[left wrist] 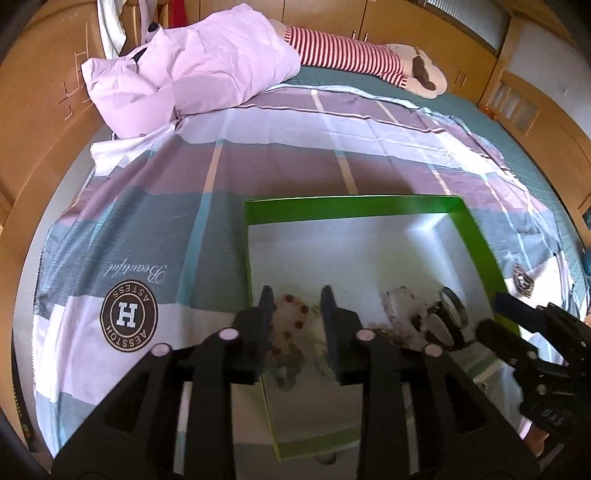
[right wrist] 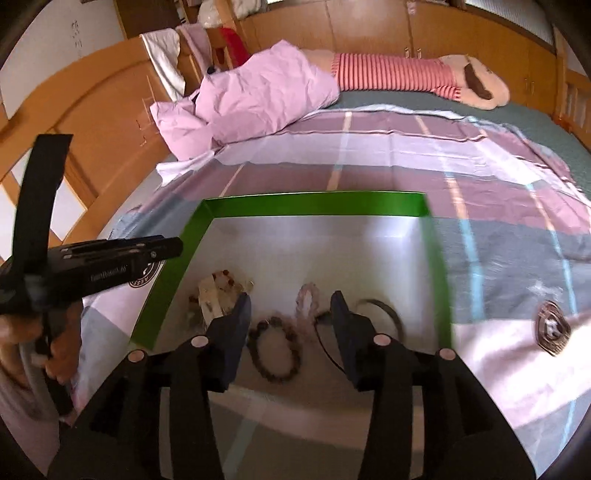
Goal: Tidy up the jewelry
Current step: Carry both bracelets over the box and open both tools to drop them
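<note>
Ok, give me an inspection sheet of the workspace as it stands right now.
Surface: bed under a plaid purple, grey and white sheet.
Job's things: shallow green-walled box with a white floor holding a dark round-bead bracelet, a pale pink bead bracelet, a dark thin bangle and a pale jumble of beaded pieces.
Clutter: crumpled lilac pillow; red-and-white striped plush toy.
Grippers: left hand-held gripper open over the jumble; right hand-held gripper open over the dark bracelet.
Cables: nothing seen.
Surroundings: wooden cabinets behind the bed.
</note>
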{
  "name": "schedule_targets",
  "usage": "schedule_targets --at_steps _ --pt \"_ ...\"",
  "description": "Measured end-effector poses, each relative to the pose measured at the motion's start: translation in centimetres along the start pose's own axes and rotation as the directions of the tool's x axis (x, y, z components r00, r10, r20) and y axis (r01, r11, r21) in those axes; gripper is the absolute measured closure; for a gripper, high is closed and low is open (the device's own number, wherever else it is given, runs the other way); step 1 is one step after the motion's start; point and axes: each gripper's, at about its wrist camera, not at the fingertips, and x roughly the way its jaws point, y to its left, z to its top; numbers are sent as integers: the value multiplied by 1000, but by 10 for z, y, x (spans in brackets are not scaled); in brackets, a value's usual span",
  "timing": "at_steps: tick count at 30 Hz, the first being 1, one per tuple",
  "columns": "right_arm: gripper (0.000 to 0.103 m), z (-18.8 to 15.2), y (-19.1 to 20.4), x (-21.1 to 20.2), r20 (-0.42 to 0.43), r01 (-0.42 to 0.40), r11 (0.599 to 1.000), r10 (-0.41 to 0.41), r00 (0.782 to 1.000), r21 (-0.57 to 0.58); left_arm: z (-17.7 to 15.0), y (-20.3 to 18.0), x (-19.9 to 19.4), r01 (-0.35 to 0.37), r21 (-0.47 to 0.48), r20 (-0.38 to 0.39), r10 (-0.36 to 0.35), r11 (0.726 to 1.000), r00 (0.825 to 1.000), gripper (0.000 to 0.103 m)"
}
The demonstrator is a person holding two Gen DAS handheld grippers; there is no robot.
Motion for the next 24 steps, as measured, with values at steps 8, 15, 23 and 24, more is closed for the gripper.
schedule_targets --at_steps 8,15,23,24 --pt "39 -59 -70 -49 -51 99 986 -93 994 132 -51 -12 -58 192 13 -9 -192 981 981 44" --pt "39 -106 -56 -2 -236 98 995 -99 967 -17 -104 -29 -31 149 64 -178 -135 987 975 38" --pt "39 -120 -11 7 -266 -68 992 37 963 -107 -112 -5 7 15 -19 -283 -20 1000 959 38" --pt "39 -120 -9 4 -258 -58 991 27 966 -116 -112 -2 8 11 -28 -285 -18 1000 958 38"
